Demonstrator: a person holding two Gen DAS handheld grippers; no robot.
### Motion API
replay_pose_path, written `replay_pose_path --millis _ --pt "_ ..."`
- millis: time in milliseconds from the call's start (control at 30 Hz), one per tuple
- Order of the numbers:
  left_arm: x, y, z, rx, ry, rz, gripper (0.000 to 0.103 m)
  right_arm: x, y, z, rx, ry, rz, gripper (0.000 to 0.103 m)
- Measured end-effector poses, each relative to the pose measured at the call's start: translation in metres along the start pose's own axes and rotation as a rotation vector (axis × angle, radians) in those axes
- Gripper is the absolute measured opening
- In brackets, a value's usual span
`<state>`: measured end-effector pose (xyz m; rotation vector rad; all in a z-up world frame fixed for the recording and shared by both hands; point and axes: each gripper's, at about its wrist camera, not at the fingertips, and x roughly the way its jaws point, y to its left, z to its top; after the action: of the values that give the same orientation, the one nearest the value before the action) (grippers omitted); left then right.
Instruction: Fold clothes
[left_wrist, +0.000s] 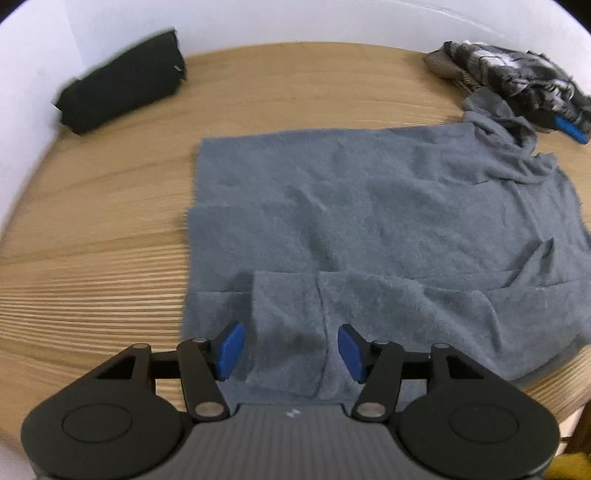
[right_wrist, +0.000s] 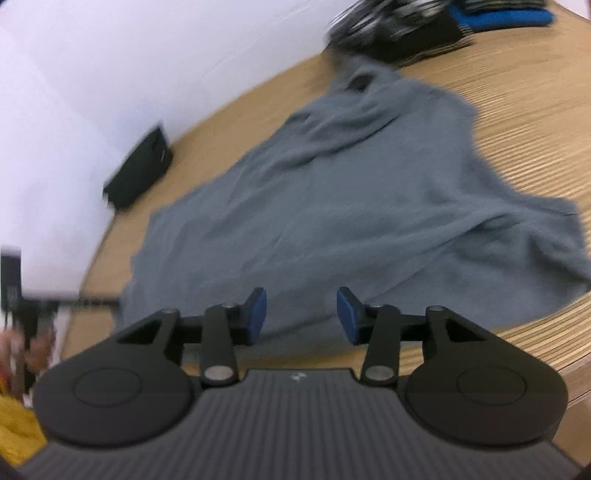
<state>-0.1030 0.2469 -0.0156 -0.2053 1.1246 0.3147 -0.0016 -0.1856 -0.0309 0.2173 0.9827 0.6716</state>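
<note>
A grey garment (left_wrist: 369, 221) lay spread on the wooden table (left_wrist: 92, 240), its long axis running left to right across the near edge. The left gripper (left_wrist: 291, 350), jaws wide and empty, hung directly over a folded flap; the right gripper (right_wrist: 301, 314), likewise wide, waited at the hem.

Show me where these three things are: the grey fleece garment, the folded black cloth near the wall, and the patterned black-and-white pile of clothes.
grey fleece garment (left_wrist: 369, 206): left wrist view, middle of its flat body.
folded black cloth (left_wrist: 122, 83): left wrist view, centre of its top face.
patterned black-and-white pile of clothes (left_wrist: 517, 74): left wrist view, top of the heap.
</note>
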Motion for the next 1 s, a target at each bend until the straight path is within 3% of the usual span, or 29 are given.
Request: replay_pose_path --millis 33,67,100,233,267,367,500,533,567,667,867,967,1000 --pt "0.004 0.005 0.001 -0.023 0.006 -0.046 0.053 0.004 0.011 -0.004 -0.036 0.018 -0.019 0.046" --pt "0.008 0.010 0.001 -0.046 0.013 -0.092 0.036 0.009 0.022 -0.008 -0.072 0.036 -0.038 0.046" --pt "0.011 0.015 0.002 -0.071 0.018 -0.140 0.010 0.011 0.032 -0.013 -0.105 0.040 -0.058 0.046" --pt "-0.030 0.037 0.003 -0.211 -0.105 -0.317 0.005 0.009 0.054 -0.027 -0.175 0.032 -0.096 0.046" --pt "-0.044 0.041 0.001 -0.215 -0.136 -0.316 0.005 0.010 0.057 -0.029 -0.177 0.035 -0.101 0.046" --pt "-0.070 0.044 -0.016 -0.175 -0.141 -0.262 0.006 0.009 0.062 -0.032 -0.185 0.032 -0.102 0.046" --pt "-0.056 0.036 -0.039 -0.127 -0.096 -0.143 0.013 0.014 0.065 -0.018 -0.178 -0.007 -0.095 0.046" --pt "-0.050 0.035 -0.042 -0.137 -0.086 -0.145 0.014 0.019 0.064 -0.011 -0.165 -0.009 -0.094 0.046" --pt "-0.047 0.036 -0.042 -0.148 -0.087 -0.158 0.018 0.023 0.064 -0.004 -0.148 -0.009 -0.089 0.046" --pt "-0.036 0.037 -0.040 -0.154 -0.093 -0.150 0.046 0.032 0.074 0.005 -0.145 -0.007 -0.057 0.046" --pt "-0.017 0.020 -0.025 -0.022 -0.110 -0.109 0.063 0.046 0.105 -0.018 -0.223 0.015 -0.024 0.046" --pt "0.003 0.015 -0.016 0.018 -0.077 -0.080 0.063 0.046 0.115 -0.029 -0.288 0.052 -0.037 0.044" --pt "0.009 0.016 -0.014 0.018 -0.066 -0.081 0.058 0.045 0.117 -0.032 -0.303 0.054 -0.049 0.044"
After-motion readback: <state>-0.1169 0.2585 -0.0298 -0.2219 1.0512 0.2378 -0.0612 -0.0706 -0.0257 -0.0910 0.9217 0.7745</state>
